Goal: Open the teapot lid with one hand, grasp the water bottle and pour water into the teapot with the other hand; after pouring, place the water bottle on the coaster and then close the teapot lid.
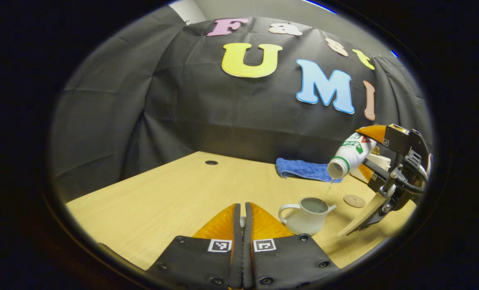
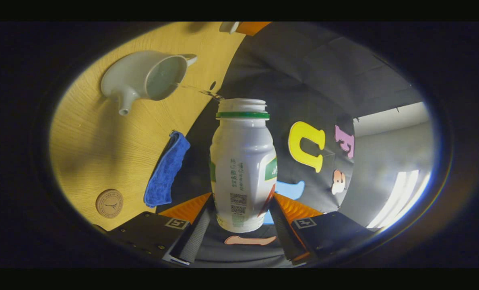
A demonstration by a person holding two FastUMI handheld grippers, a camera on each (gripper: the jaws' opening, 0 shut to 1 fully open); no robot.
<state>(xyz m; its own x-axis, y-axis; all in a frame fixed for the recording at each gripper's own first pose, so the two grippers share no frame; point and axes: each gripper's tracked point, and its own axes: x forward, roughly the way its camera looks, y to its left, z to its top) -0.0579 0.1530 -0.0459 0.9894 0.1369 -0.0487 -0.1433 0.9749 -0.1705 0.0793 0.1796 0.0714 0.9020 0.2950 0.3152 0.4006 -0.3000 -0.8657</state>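
Pale wood-grain table point(image 1: 151, 193): glazed white teapot point(image 1: 306, 215), lidless, beside round cork coaster point(image 1: 354, 201); folded blue terry cloth point(image 1: 304, 169). Right gripper point(image 2: 241, 217) clamps smooth plastic bottle point(image 2: 242, 161), tilted, pouring. Left gripper point(image 1: 242, 219) fingers pressed together; contents unclear.

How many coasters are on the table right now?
1. The round wooden coaster lies bare on the table, beyond the teapot and near the blue cloth. None other is visible.
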